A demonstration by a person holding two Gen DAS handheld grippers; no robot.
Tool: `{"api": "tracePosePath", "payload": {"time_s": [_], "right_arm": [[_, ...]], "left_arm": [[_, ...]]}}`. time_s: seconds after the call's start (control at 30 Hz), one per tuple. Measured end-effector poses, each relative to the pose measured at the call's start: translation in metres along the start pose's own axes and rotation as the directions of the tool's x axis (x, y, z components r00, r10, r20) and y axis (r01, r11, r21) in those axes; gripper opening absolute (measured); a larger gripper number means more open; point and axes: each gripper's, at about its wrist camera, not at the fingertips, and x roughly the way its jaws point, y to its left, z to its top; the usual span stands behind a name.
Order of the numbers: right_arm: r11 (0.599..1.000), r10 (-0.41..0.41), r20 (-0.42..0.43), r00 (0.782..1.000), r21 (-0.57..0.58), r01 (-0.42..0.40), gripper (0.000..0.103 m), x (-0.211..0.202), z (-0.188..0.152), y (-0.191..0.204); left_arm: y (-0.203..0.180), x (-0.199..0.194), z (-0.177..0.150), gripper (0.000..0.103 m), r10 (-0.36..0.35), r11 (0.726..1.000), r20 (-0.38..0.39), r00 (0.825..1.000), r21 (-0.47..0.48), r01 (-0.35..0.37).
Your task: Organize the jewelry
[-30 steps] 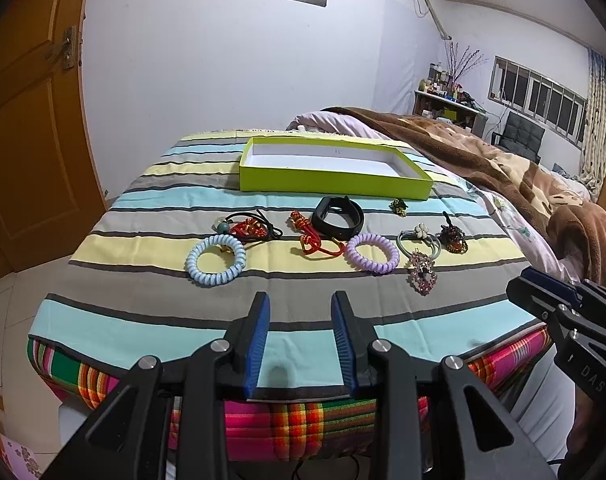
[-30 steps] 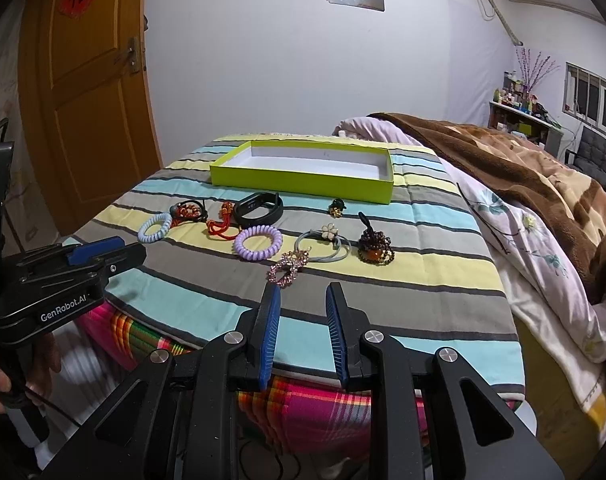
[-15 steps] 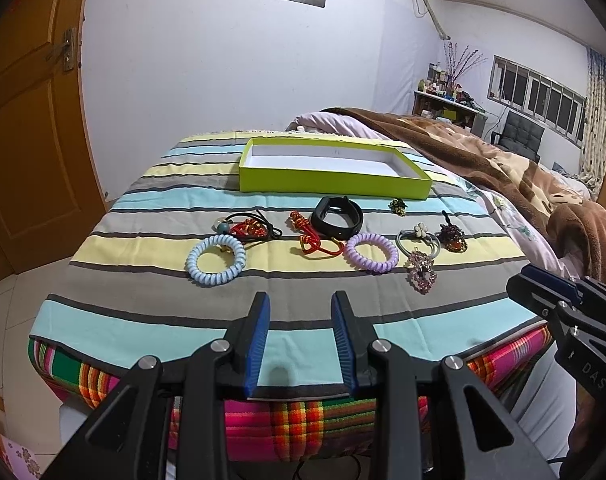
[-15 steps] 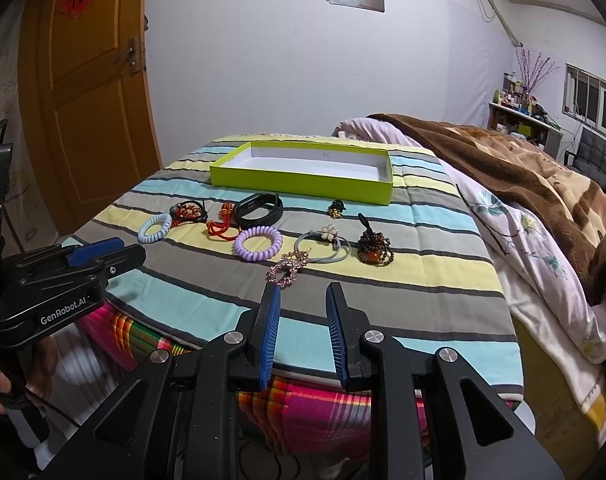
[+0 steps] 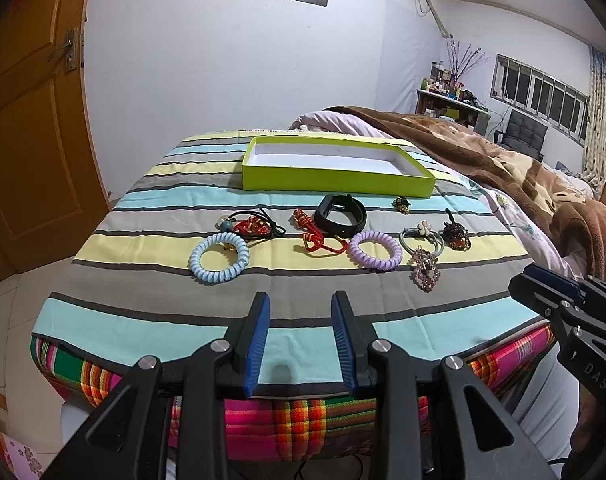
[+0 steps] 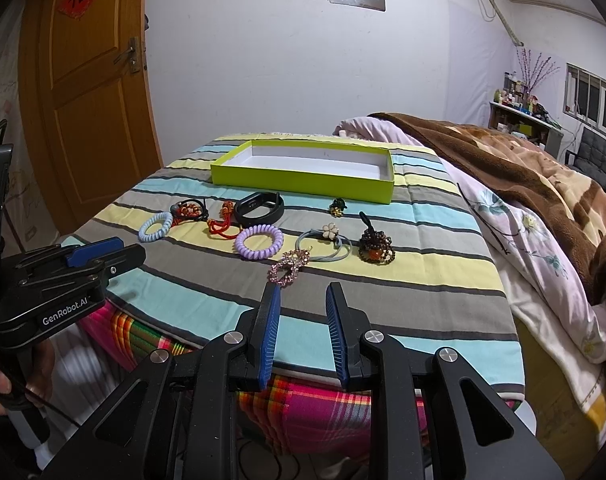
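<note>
Spanning the far half of the striped surface (image 5: pixel 151 320), the lime-green box (image 5: pixel 335 178) sits with jewelry ranged nearer than it: black band (image 5: pixel 340 216), blue coil tie (image 5: pixel 219 258), purple coil tie (image 5: pixel 375 250), rhinestone clip (image 6: pixel 289 270). Left hand-held gripper (image 5: pixel 300 336) and right hand-held gripper (image 6: pixel 303 330) hang at the surface's near edge, well apart from the box, jaws parted, gripping nothing.

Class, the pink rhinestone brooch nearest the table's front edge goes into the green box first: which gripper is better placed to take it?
Probably the right gripper: open, with the pink rhinestone brooch just beyond its fingertips.
</note>
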Motion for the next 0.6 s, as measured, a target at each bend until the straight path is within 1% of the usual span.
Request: {"api": "tracePosePath", "payload": {"time_s": [0.6], "right_arm": [[1.000,0.000,-0.002,1.000,0.000,0.000,0.024,0.0003,0.0001,0.0000]], "left_arm": [[-0.0009,0.0016,-0.0033,0.033,0.004,1.000,-0.004,1.000,0.002,-0.004]]}}
